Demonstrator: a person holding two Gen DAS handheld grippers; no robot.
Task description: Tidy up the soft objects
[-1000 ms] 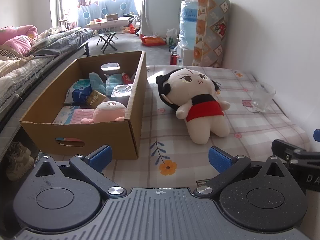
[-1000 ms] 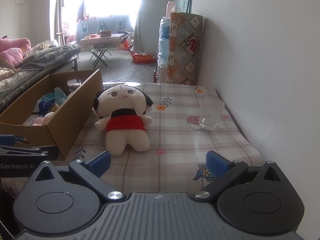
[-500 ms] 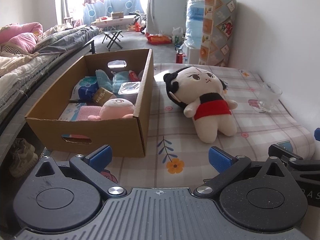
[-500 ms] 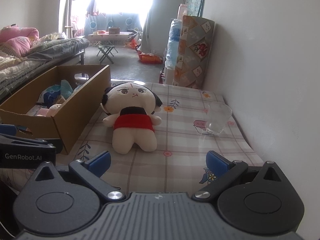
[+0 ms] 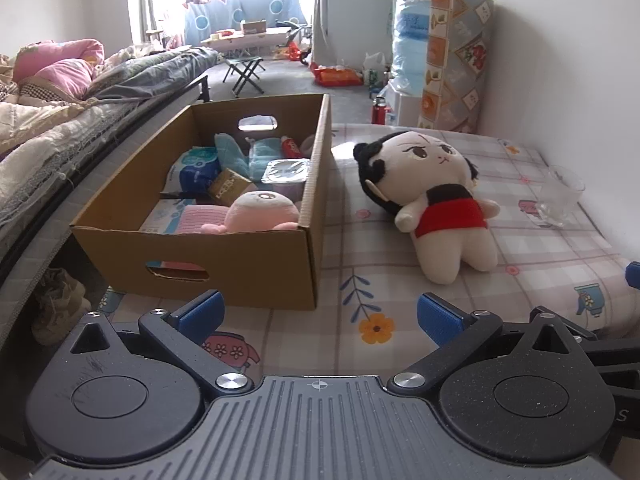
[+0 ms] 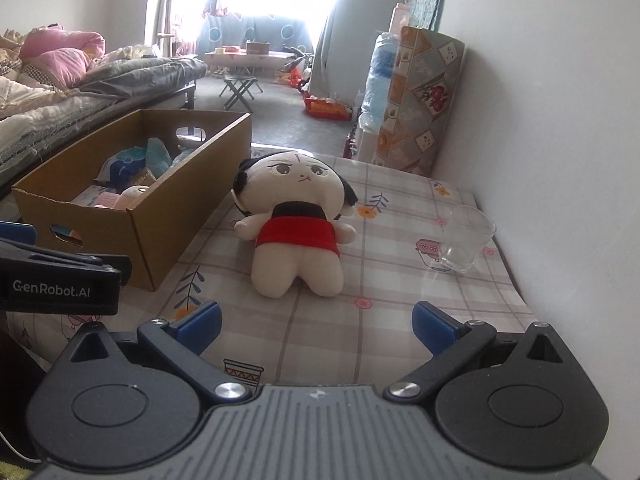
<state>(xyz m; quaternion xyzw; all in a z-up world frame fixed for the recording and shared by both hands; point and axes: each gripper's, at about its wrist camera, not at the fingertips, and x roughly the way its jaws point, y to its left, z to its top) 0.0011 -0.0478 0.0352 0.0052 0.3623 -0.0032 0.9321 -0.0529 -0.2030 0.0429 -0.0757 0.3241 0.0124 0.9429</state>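
Both cameras pulled back and up over the last second, so desk contents read farther off and lower in frame; nothing on it shifted. Cardboard box sits at desk left, already holding a pink plush among packets. Doll plush lies face-up just beside the box's right wall, untouched, likely next pick. Left tongs and right tongs both spread, empty. Clear glass cup stands well right.

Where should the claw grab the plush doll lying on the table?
Probably across the red-clad waist of the plush doll, coming down from above with the right claw. It lies flat on its back, feet nearest, and the waist is narrower than the big head.
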